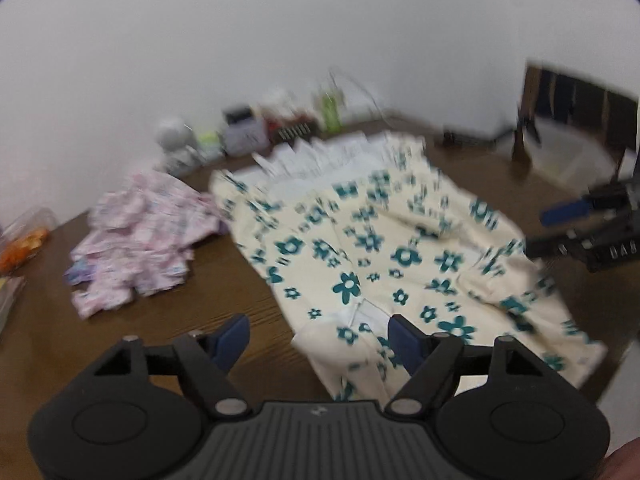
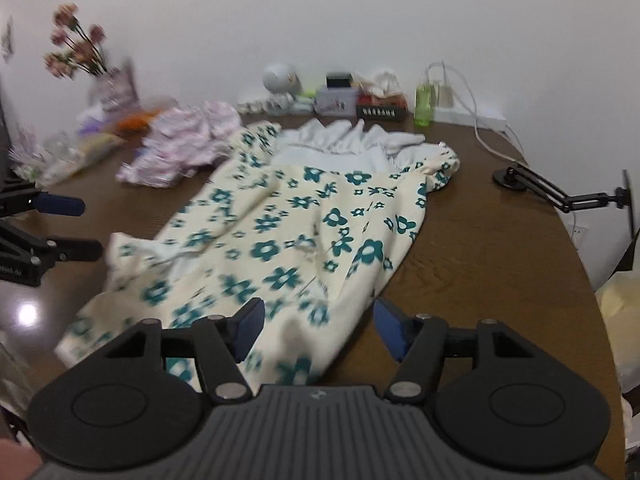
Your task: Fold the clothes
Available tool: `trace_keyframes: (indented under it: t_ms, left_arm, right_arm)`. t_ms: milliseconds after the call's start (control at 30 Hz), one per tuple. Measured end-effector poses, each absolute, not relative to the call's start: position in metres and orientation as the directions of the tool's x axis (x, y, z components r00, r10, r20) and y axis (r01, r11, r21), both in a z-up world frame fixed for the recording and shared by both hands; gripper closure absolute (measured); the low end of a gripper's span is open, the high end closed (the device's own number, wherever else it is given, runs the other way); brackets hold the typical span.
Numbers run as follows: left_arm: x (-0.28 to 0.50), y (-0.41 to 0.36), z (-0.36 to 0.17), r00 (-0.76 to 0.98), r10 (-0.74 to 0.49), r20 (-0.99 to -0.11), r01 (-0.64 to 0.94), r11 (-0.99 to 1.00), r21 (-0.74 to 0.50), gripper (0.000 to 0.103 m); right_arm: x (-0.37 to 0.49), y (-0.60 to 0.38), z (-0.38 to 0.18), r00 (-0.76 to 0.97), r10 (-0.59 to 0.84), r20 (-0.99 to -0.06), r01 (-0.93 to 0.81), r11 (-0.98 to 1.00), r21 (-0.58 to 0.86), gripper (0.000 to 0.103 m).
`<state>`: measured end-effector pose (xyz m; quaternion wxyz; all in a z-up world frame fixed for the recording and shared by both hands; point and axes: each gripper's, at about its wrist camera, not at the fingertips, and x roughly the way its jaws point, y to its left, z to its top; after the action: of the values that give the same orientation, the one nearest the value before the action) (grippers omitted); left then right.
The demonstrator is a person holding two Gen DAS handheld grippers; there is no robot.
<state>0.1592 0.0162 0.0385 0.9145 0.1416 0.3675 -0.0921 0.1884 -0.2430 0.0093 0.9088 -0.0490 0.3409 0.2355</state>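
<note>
Right wrist view: both my claws, left (image 1: 318, 338) and right (image 2: 318, 326), hang apart and empty; flowered top (image 2: 280, 240) mid-frame half folded, pink clothes (image 2: 188, 148) upper left untouched.

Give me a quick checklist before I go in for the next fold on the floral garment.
1. Left gripper jaws open, nothing between them: ok.
2. Right gripper jaws open, over the cloth but not pinching it: ok.
3. Floral garment lying flat: not ok, it is rumpled, with the white lining showing at the far end.
4. Garment fully on the brown table: cannot tell, its near edge runs out of sight under the grippers.
5. Pink garment clear of the floral one: not ok, they meet at the far left corner.
6. Picture sharpness: not ok, both views are blurred.
</note>
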Motion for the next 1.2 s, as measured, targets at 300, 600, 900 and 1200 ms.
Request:
trace_keyframes:
  t_ms: [300,600,900,1200]
  left_arm:
    - [0.214,-0.014,-0.003,0.616,-0.032,-0.787,0.374,0.891,0.257,0.09]
    - [0.21,0.024,0.003,0.644,0.016,-0.765,0.316,0.905,0.286,0.1]
    - [0.176,0.051,0.038,0.709,-0.147,-0.689,0.255,0.965,0.056,0.049]
    - [0.18,-0.012,0.015,0.586,-0.225,-0.779,0.504,0.853,0.133,0.05]
  right_arm:
    - [0.222,-0.243,-0.019,0.584,0.374,-0.721,-0.418,0.899,0.129,0.091]
    - [0.235,-0.295,-0.02,0.619,0.371,-0.692,-0.329,0.923,0.2,0.102]
    - [0.205,-0.321,0.006,0.681,0.447,-0.581,-0.324,0.894,0.308,0.069]
    - [0.183,-0.26,-0.003,0.597,0.436,-0.674,-0.429,0.883,0.191,0.06]
